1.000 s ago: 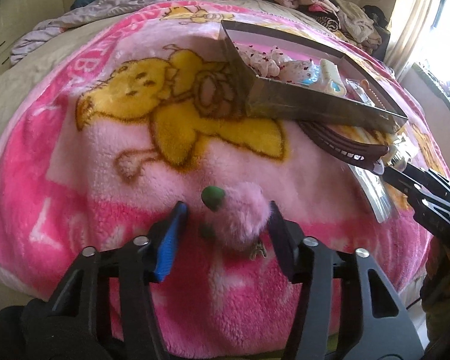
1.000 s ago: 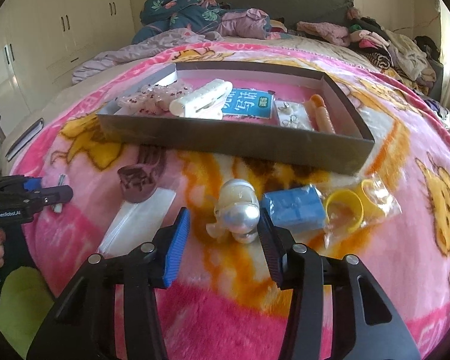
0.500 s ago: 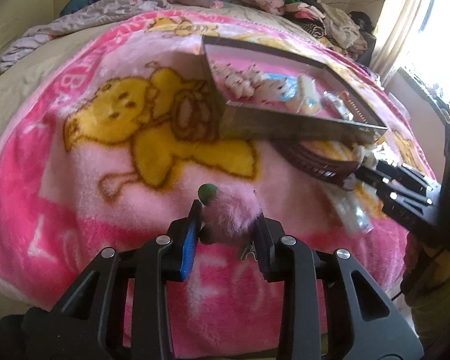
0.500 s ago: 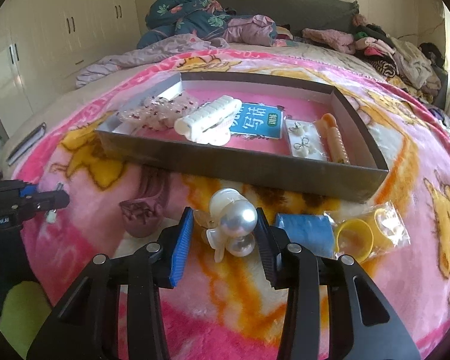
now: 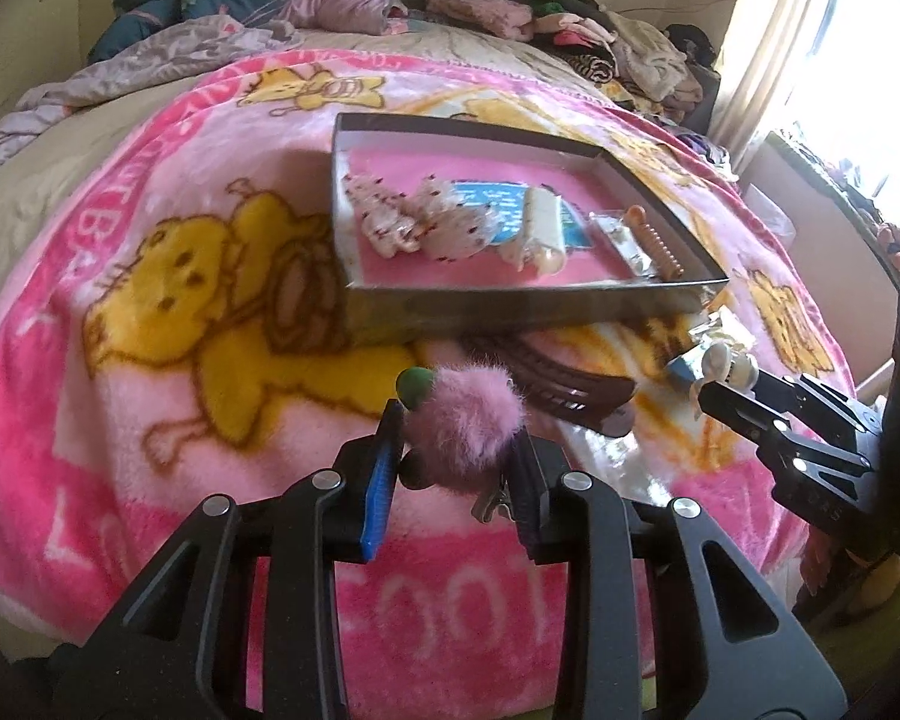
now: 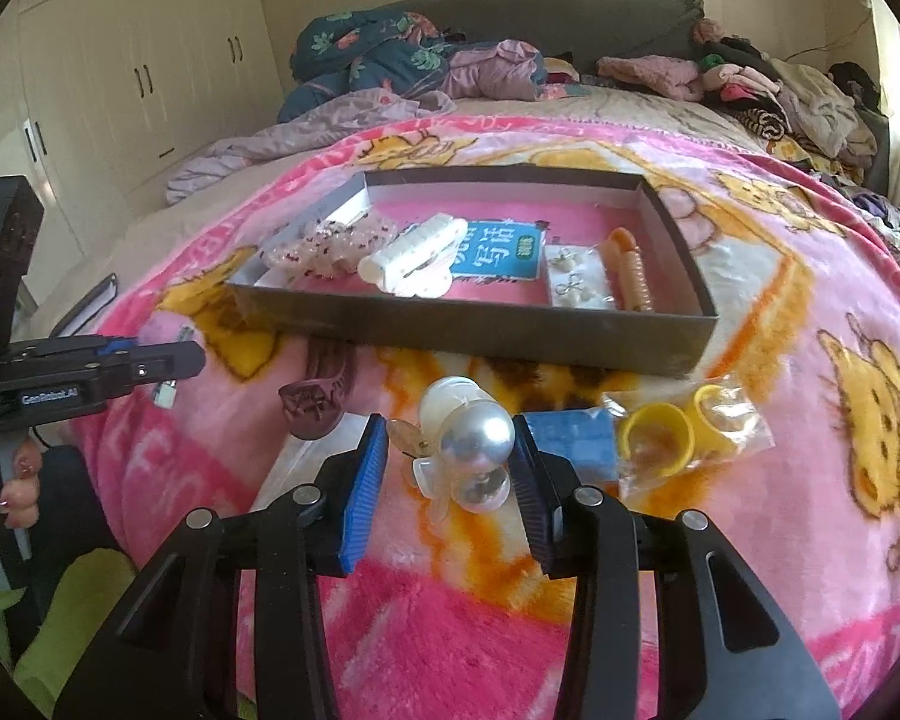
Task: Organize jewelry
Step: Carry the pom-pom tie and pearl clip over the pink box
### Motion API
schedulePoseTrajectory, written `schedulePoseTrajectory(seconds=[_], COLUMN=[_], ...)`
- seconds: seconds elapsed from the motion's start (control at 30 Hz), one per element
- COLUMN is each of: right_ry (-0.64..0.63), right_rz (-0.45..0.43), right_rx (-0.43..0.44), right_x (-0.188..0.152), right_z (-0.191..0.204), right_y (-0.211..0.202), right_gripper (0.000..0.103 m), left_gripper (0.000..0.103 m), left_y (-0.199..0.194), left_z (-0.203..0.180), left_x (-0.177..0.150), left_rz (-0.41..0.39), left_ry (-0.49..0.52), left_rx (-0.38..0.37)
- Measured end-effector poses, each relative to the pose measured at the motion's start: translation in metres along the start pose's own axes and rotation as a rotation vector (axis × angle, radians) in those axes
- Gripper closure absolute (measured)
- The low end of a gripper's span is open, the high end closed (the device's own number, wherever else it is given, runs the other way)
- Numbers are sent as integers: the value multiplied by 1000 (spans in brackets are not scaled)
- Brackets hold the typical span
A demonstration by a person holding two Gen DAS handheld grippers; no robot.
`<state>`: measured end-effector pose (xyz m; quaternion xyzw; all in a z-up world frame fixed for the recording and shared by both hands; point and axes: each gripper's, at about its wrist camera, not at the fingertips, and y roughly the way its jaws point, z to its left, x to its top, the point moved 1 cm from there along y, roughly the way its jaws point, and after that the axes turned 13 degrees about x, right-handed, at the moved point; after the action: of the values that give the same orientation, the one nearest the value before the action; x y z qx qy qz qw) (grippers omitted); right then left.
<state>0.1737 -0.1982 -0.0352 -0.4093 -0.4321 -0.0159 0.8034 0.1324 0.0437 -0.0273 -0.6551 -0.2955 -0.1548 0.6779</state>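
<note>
My left gripper [image 5: 456, 420] is shut on a fluffy pink pom-pom hair clip [image 5: 468, 420] with a green bead, held above the blanket in front of the dark shallow box [image 5: 510, 300]. My right gripper [image 6: 450, 438] is shut on a pearl hair clip [image 6: 474, 432], lifted off the blanket in front of the box's near wall [image 6: 480, 336]. The box holds a spotted claw clip [image 6: 330, 246], a white claw clip [image 6: 414, 252], a blue card [image 6: 498, 252], an earring card [image 6: 576, 282] and an orange spiral clip [image 6: 630, 270].
On the pink blanket in front of the box lie a brown claw clip [image 6: 318, 396], a blue packet [image 6: 576, 432], a clear bag of yellow rings [image 6: 678, 432] and a clear flat bag [image 6: 294, 468]. Piled clothes [image 6: 780, 90] lie at the far end of the bed.
Both grippers closed on their clips, the left on the pom-pom and the right on the pearl clip, and lifted them up off the blanket toward the box.
</note>
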Motion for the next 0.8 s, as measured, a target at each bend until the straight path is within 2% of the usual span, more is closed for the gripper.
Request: schedulePoseTrajectory(seconds=[0.43,0.8], right_ry=[32,47], right_rz=[-67,-87], right_rx=[-40,-80], right_x=[10,20], right_z=[-21,-42], right_y=[-36,-47], right_gripper=[64,64], left_gripper=[78,78], left_y=[0,6], left_z=[-34,-51], left_x=[18,38], left_rz=[-18,-29], left_ry=[47,65], left_rx=[-42,-62])
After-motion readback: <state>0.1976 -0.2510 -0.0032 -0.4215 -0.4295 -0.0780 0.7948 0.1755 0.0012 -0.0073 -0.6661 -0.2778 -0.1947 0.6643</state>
